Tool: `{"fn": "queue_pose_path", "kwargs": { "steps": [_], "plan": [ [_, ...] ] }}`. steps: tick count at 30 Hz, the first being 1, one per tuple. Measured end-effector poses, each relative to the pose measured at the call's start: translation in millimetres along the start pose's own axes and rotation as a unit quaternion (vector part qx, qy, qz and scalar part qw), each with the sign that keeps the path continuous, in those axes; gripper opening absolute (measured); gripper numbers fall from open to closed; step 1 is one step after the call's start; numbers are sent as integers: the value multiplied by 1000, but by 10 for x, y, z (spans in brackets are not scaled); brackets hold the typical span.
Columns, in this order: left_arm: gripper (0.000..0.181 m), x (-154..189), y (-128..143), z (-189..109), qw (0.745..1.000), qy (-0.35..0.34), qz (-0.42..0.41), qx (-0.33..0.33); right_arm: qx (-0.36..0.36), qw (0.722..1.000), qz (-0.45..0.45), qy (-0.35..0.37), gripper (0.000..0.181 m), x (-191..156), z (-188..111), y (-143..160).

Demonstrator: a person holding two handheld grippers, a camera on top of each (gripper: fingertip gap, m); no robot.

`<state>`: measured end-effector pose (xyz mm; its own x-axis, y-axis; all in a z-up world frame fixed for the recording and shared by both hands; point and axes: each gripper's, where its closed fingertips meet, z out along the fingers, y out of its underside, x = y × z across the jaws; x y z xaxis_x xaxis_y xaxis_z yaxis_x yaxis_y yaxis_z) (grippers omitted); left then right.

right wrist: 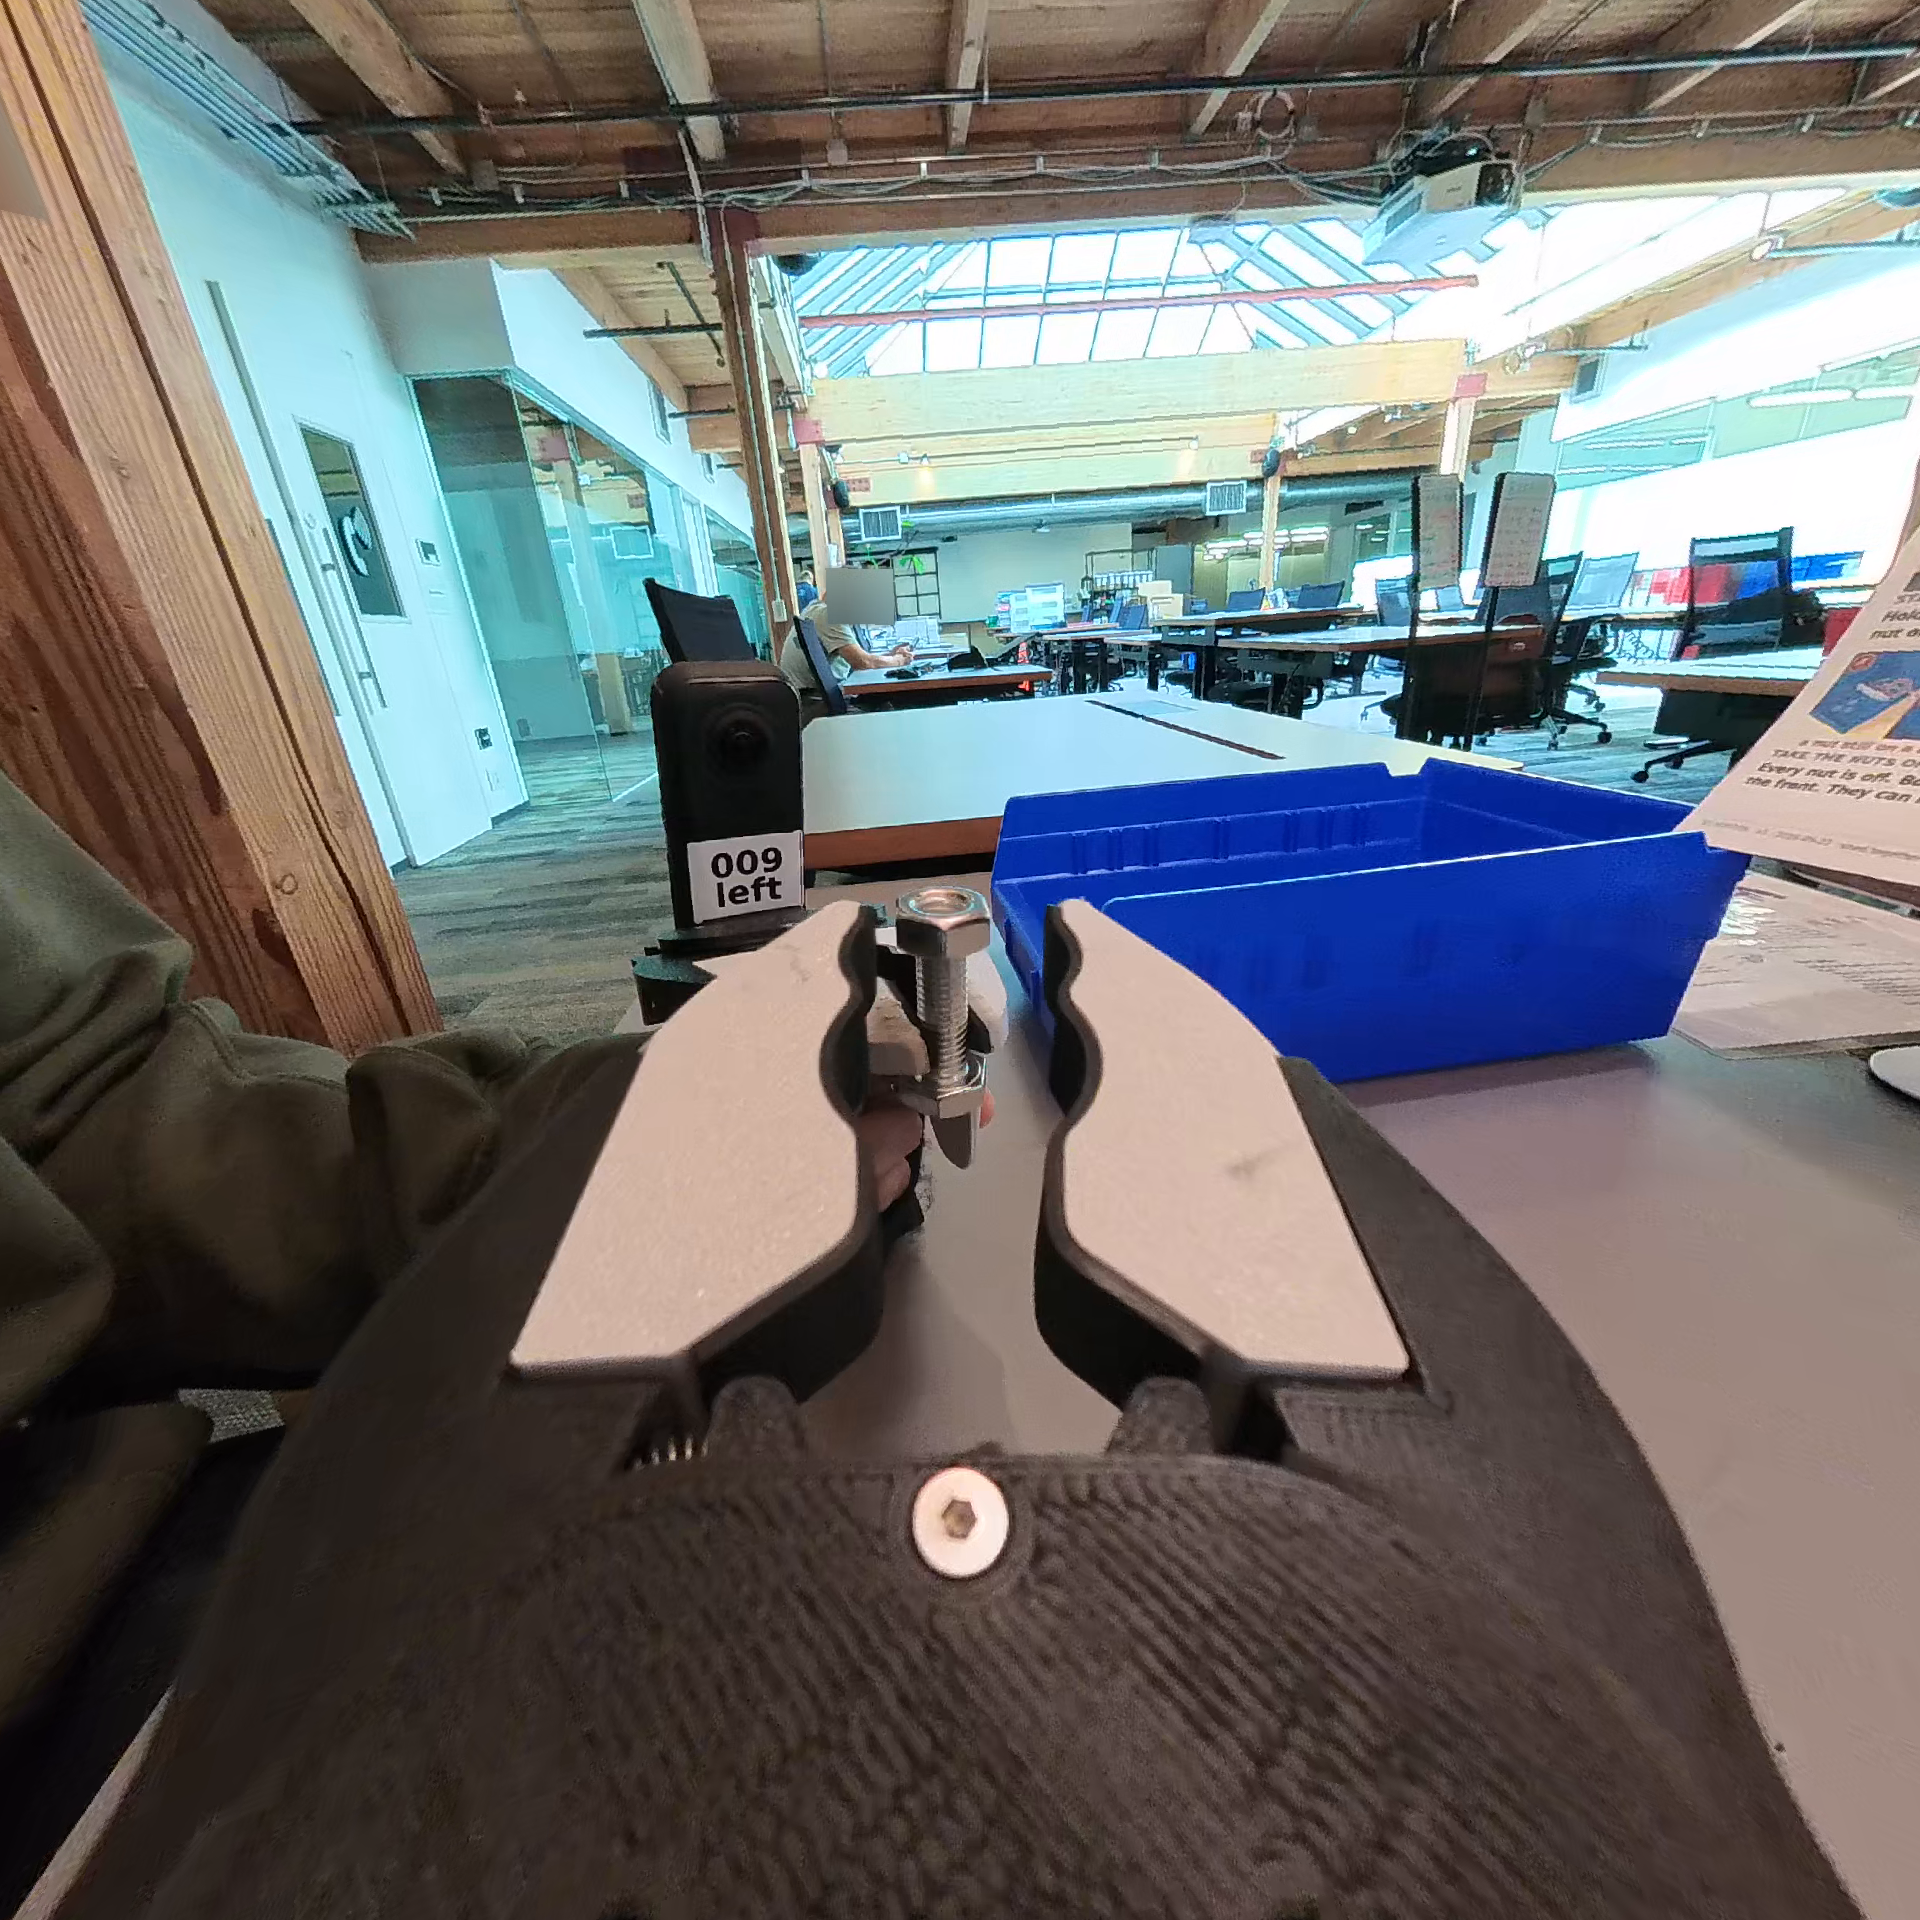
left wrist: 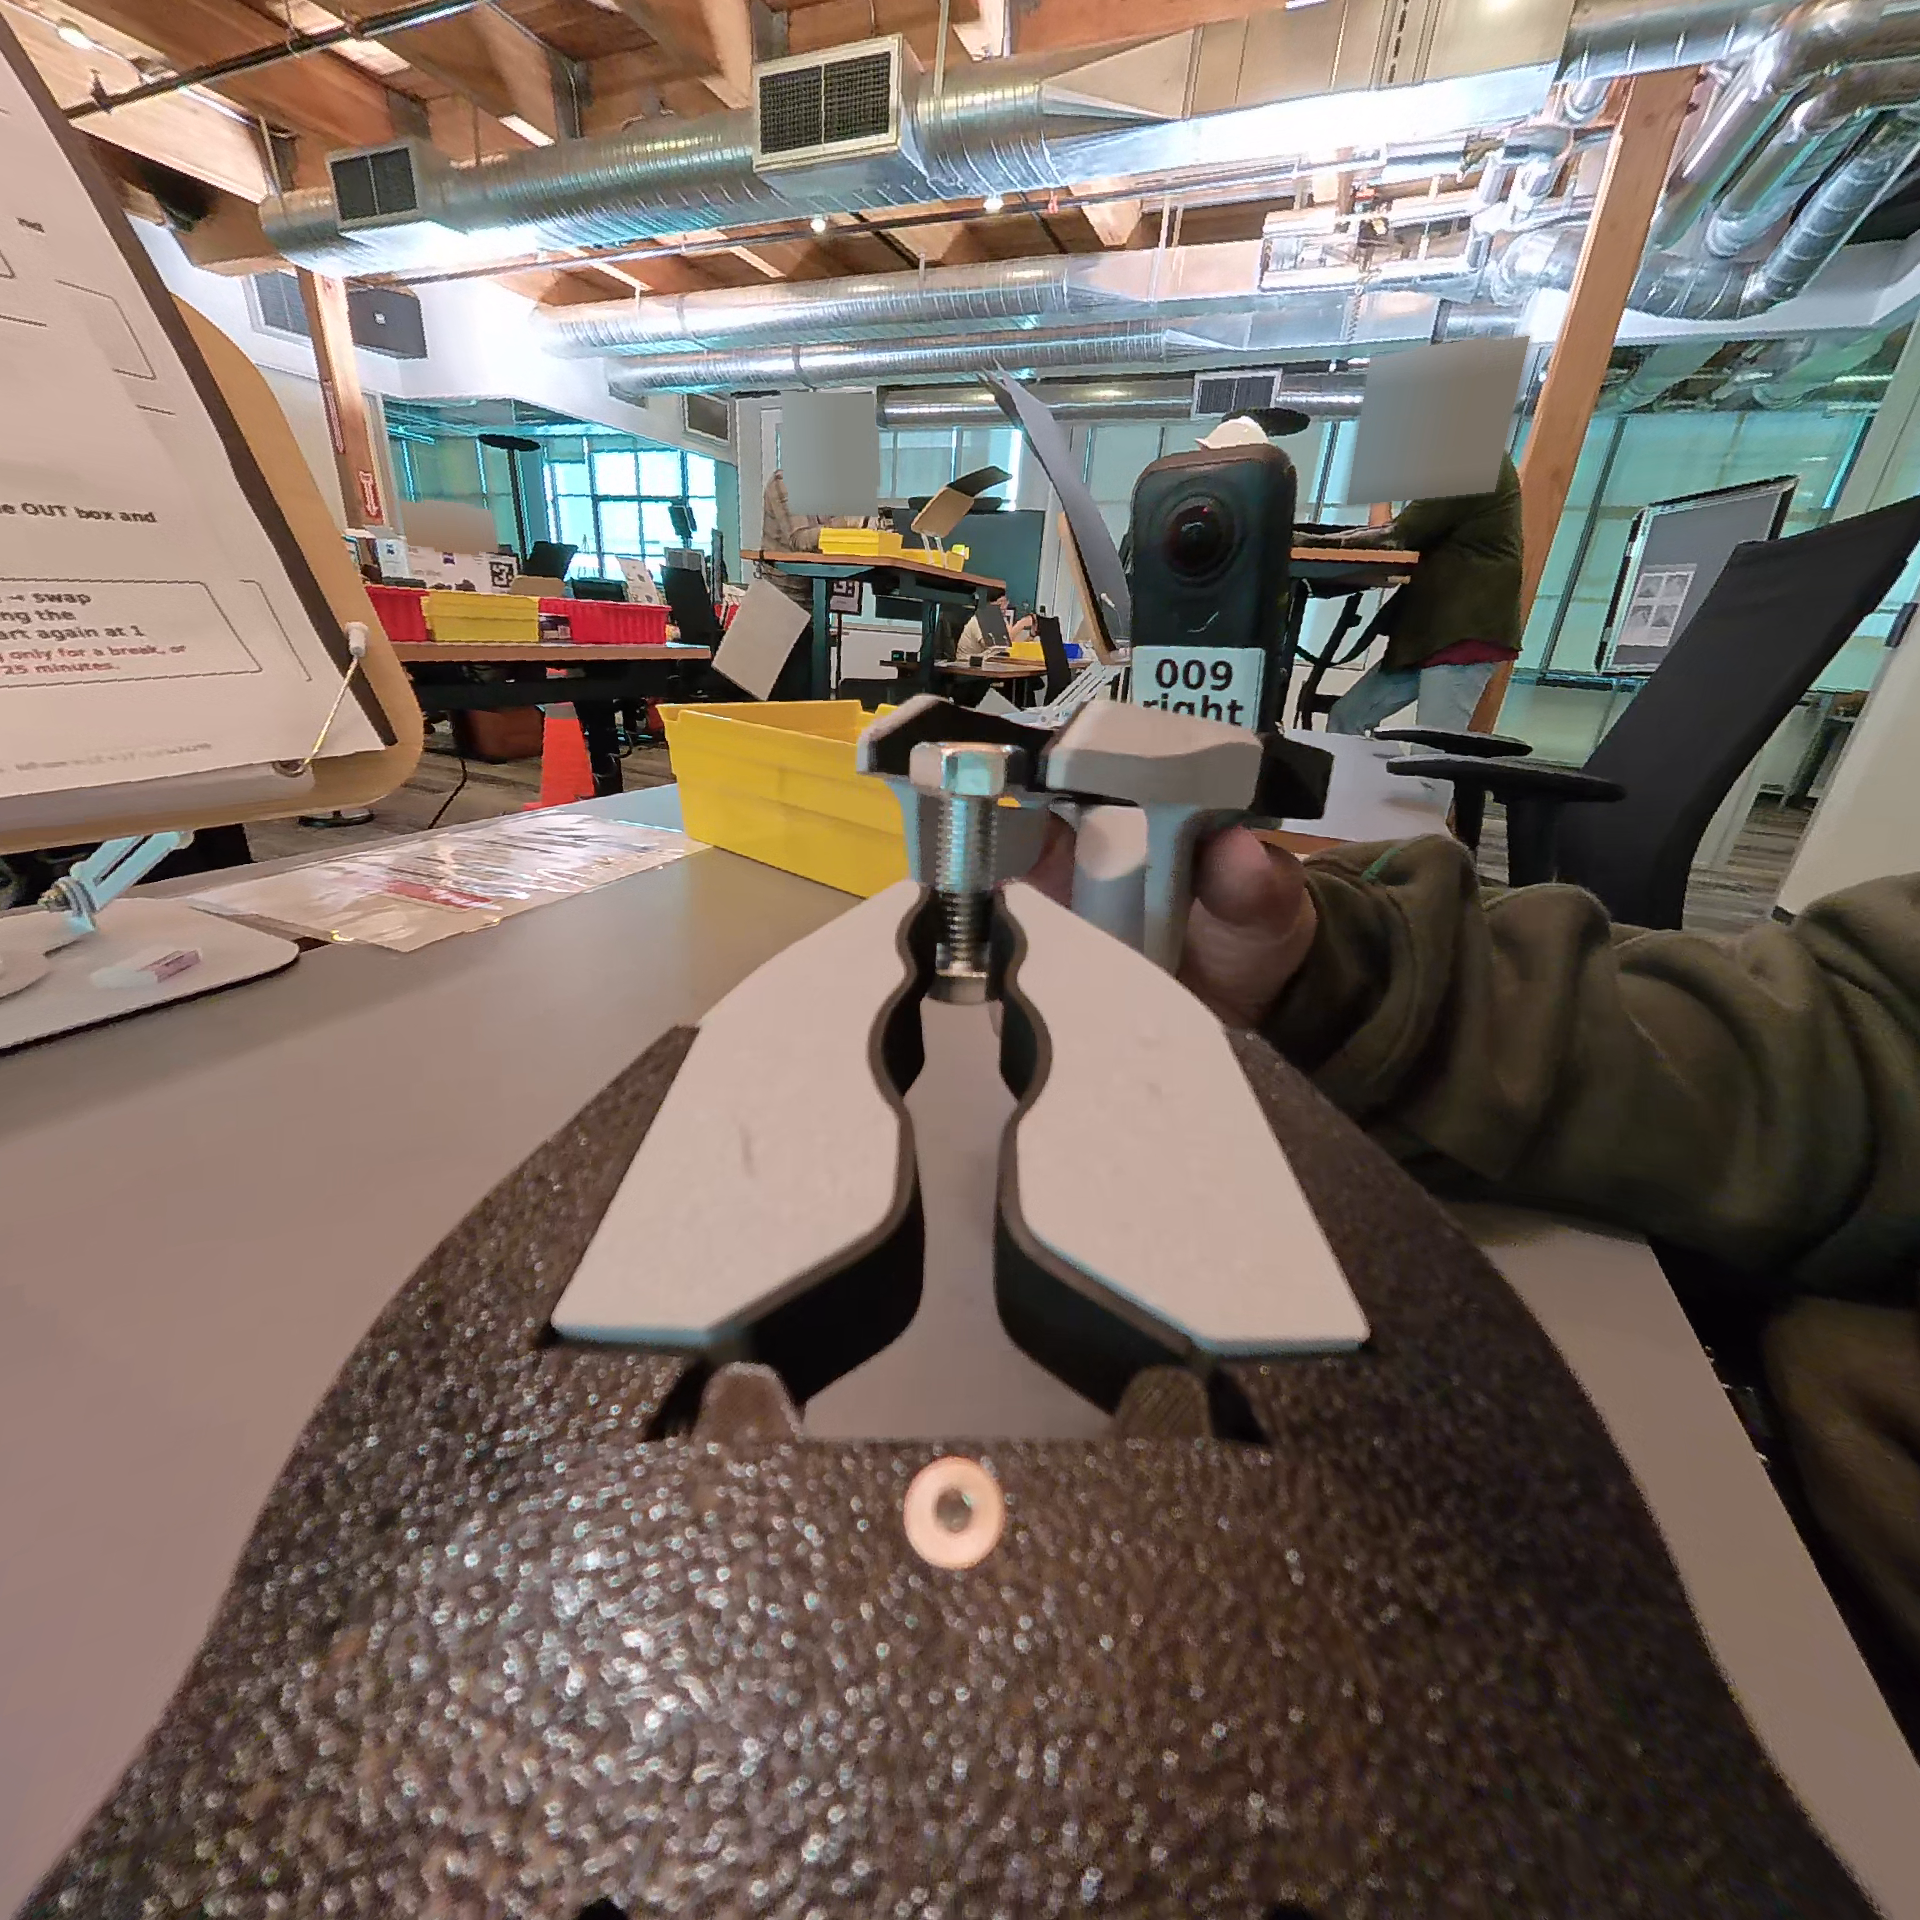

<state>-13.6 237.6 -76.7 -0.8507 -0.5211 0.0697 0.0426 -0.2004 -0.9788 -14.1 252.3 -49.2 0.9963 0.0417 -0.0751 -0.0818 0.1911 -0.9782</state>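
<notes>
— What has the left gripper (left wrist: 961, 956) got?

— A steel bolt (left wrist: 964, 868). Its fingers are drawn in close on the lower end of the threaded shank, and the bolt stands upright with its hex head on top.

— And from the other side?

— In the right wrist view the same bolt (right wrist: 948, 1003) shows upright in front of the left gripper (right wrist: 930, 1081), above the grey table (right wrist: 1662, 1247). A nut (right wrist: 940, 923) appears to sit at the top end, though I cannot tell it surely from the bolt's own head.

— Is the right gripper (right wrist: 951, 997) on it?

— No. Its fingers stand well apart, one to each side of the bolt's upper part, and neither touches it — the left finger is nearer than the right one. In the left wrist view the right gripper (left wrist: 1023, 764) shows just behind the bolt head, with a hand (left wrist: 1231, 925) in an olive sleeve under it.

— What lies around?

— A blue bin (right wrist: 1382, 925) sits on the table just right of the right gripper. A yellow bin (left wrist: 779, 795) stands beyond the bolt in the left view, and a printed sheet (left wrist: 135, 499) leans on a stand at the left.
</notes>
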Motion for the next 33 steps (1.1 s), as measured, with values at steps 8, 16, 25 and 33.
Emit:
{"fn": "queue_pose_path", "kwargs": {
  "steps": [8, 16, 25, 33],
  "plan": [
    [9, -13, -9, -6, 1000, -3, -1, 3, -10, 1000, -5, 18, 32, 62, -21, 14],
    [9, -30, -26, -23, 1000, -5, -3, 10, 7, 1000, 2, 21, 31, 98, -85, -54],
    [9, -20, -14, -15, 1000, -2, 0, 6, -10, 1000, -25, 12, 18, -8, 22, 10],
    [9, 296, -104, -24, 993, 110, -14, 29, 8, 993, 31, -113, 18, -269, -69, -92]
  ]
}}
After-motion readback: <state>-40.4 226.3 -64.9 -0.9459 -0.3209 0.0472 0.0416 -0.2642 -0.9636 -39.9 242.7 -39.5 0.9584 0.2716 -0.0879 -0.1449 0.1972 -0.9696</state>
